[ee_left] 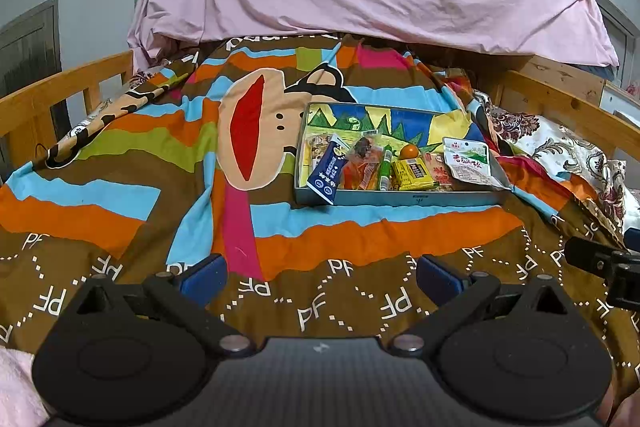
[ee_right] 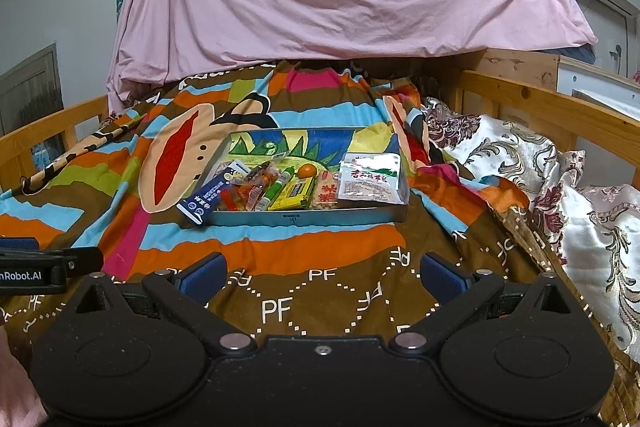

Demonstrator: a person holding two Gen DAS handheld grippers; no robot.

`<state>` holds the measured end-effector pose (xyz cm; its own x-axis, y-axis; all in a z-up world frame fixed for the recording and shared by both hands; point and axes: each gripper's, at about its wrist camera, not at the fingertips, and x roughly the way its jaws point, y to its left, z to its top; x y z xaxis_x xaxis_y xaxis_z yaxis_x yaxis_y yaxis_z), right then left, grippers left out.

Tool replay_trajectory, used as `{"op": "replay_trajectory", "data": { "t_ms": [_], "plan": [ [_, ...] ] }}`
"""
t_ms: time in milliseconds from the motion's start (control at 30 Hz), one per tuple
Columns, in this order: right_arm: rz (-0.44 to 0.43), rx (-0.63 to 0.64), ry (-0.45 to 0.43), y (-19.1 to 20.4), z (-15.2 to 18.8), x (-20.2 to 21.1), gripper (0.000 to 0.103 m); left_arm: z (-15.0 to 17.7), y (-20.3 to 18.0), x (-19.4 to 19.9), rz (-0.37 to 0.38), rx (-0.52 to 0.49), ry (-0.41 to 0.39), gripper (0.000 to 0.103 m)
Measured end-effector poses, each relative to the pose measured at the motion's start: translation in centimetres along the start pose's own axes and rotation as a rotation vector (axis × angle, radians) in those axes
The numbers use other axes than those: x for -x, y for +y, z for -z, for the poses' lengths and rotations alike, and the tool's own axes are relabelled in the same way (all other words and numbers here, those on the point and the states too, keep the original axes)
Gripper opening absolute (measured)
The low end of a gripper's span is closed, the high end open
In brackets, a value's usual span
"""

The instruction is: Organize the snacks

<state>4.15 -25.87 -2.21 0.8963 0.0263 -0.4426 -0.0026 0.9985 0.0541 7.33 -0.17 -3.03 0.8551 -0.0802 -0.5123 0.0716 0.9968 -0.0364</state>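
Your left gripper (ee_left: 320, 275) and right gripper (ee_right: 322, 273) both hang low over the quilt (ee_left: 120, 187), jaws spread wide, nothing in either. Snacks all sit in the tin (ee_right: 312, 217) mid-bed, well ahead of both. Blue pack (ee_right: 204, 201) hangs over the tin's left-front corner, half out; white pouch (ee_right: 370, 179) lies at the right end w/ an edge riding the rim. Orange (ee_right: 307, 170), green tube (ee_right: 276, 189), yellow pack (ee_right: 294, 193) are crowded between.

Handling, my guess: packs are light, crinkly, slippery film — pinch an edge or seam, not the flat face. Orange is round and will roll; take it across the middle, gently. Tin sits on soft bedding, so it'll tip if you press a rim. Scene fits sorted or mid-sort.
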Motion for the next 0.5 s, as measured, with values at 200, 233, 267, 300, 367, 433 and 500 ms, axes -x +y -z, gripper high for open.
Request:
{"op": "replay_trajectory", "data": {
  "t_ms": [200, 233, 267, 300, 367, 433, 500],
  "plan": [
    [0.000, 0.000, 0.000, 0.05, -0.06, 0.03, 0.102, -0.03, 0.02, 0.00, 0.000, 0.000, 0.001, 0.103],
    [0.000, 0.001, 0.001, 0.10, -0.31, -0.01, 0.102, -0.04, 0.03, 0.00, 0.000, 0.000, 0.001, 0.103],
    [0.000, 0.001, 0.001, 0.08, -0.22, 0.05, 0.102, -0.03, 0.03, 0.00, 0.000, 0.001, 0.001, 0.103],
    [-0.001, 0.001, 0.001, 0.06, -0.21, 0.05, 0.102, -0.02, 0.04, 0.00, 0.000, 0.001, 0.001, 0.103],
    [-0.001, 0.002, 0.002, 0.07, -0.23, 0.02, 0.102, -0.05, 0.04, 0.00, 0.000, 0.001, 0.002, 0.103],
    [-0.001, 0.002, 0.002, 0.06, -0.17, 0.05, 0.102, -0.08, 0.05, -0.01, 0.001, 0.001, 0.002, 0.103],
    [-0.001, 0.001, 0.002, 0.09, -0.24, 0.01, 0.102, -0.07, 0.05, 0.00, 0.000, 0.001, 0.002, 0.103]
  ]
}}
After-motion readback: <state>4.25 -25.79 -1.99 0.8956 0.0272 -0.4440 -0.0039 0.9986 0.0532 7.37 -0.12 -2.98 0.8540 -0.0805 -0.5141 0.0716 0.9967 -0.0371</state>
